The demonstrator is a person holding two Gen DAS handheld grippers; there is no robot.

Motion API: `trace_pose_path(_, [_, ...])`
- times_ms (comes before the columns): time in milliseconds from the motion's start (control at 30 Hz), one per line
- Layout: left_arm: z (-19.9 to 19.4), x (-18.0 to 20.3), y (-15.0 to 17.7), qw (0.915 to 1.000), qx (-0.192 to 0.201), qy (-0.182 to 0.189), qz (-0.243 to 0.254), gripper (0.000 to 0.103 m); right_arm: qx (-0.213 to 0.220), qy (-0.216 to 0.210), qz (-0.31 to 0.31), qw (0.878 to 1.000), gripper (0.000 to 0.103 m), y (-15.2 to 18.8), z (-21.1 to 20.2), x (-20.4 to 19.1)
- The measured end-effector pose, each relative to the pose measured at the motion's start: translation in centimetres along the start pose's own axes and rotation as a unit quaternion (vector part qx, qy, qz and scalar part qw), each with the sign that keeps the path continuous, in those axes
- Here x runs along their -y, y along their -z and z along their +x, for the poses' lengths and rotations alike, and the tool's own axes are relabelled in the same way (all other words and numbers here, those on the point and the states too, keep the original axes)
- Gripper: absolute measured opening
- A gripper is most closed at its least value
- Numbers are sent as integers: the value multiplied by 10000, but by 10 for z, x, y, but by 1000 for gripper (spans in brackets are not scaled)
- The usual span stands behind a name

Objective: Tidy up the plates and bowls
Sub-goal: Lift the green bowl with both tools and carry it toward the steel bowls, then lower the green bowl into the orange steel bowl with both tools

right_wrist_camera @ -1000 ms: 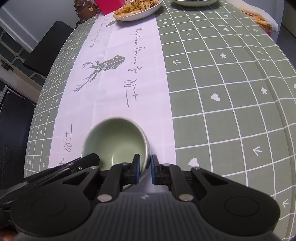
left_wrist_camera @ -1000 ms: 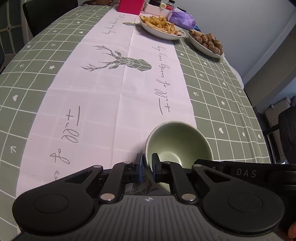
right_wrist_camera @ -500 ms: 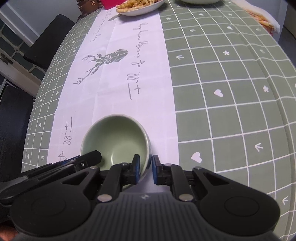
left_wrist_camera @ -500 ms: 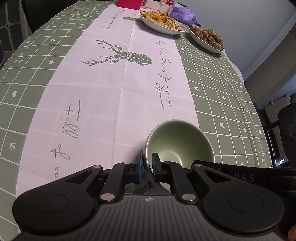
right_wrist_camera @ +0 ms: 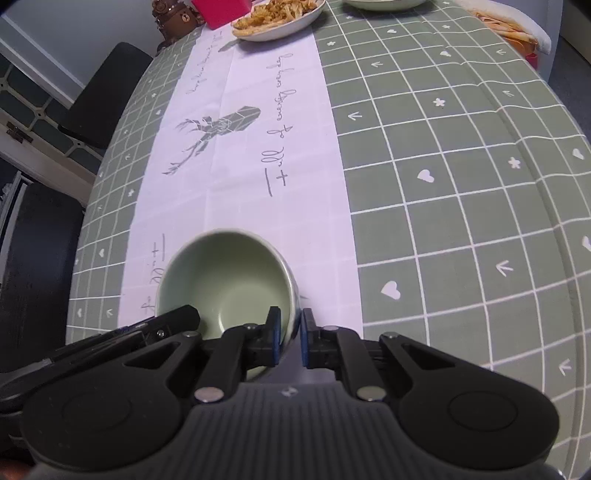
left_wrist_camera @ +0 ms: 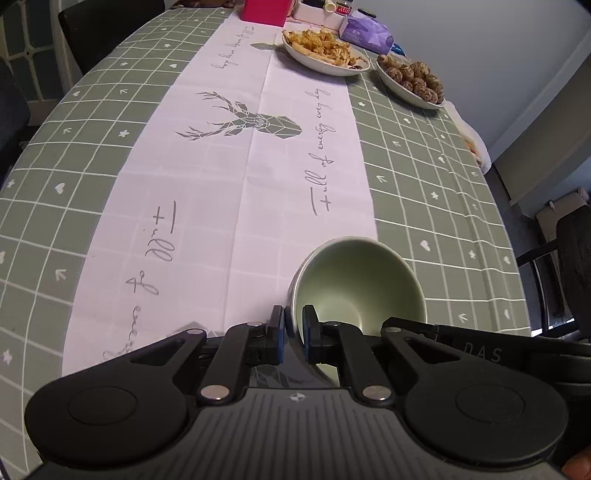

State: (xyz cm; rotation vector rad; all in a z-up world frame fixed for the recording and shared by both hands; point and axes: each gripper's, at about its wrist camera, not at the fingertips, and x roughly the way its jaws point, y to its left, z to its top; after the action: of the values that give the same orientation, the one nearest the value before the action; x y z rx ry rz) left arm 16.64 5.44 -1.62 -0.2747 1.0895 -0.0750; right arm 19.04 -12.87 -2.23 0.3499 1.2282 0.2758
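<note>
A pale green bowl [left_wrist_camera: 356, 280] is held over the near end of the counter [left_wrist_camera: 436, 192] by both claws at once. In the left wrist view, the left claw [left_wrist_camera: 293, 334] is seen pinched on the bowl's left rim, with one blue-padded finger outside the wall and the other inside. In the right wrist view, the right claw [right_wrist_camera: 289, 338] is seen pinched on the opposite rim in the same way, one finger inside the bowl [right_wrist_camera: 225, 280] and one outside. The tip of each claw is also caught at the far side of the bowl in the other camera's view. The bowl is tipped, so that its empty inside is turned toward both cameras. Whether its base touches the cloth cannot be told, since the underside is hidden behind the claws.

The counter is covered by a green checked cloth with a white centre strip [left_wrist_camera: 240, 177], on which a grey deer head [left_wrist_camera: 245, 122] and script lettering are printed. At the far end, a white plate of fried strips [left_wrist_camera: 323, 50] and, just beside it, a plate of brown balls [left_wrist_camera: 412, 83] are seen, well apart from the bowl. A pink box [left_wrist_camera: 264, 11] and a purple packet [left_wrist_camera: 367, 33] lie behind them. A dark chair [right_wrist_camera: 107, 96] stands at the counter's edge.
</note>
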Motion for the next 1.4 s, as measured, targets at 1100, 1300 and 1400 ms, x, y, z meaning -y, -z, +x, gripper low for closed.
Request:
trace_pose_path(1100, [-51,125,109,9925,-963,567,505,11,209,434,-83,9988,8,111,-146,105])
trace_pose_path(1300, [-38,127,112,9915,-1136,366,526,11,-35,320,39,9995,8,111,-124,116])
trace_pose_path(1400, [-35,130,112,9911,-1158,261,601,11,-78,318,27,9995,7,111,-119,118])
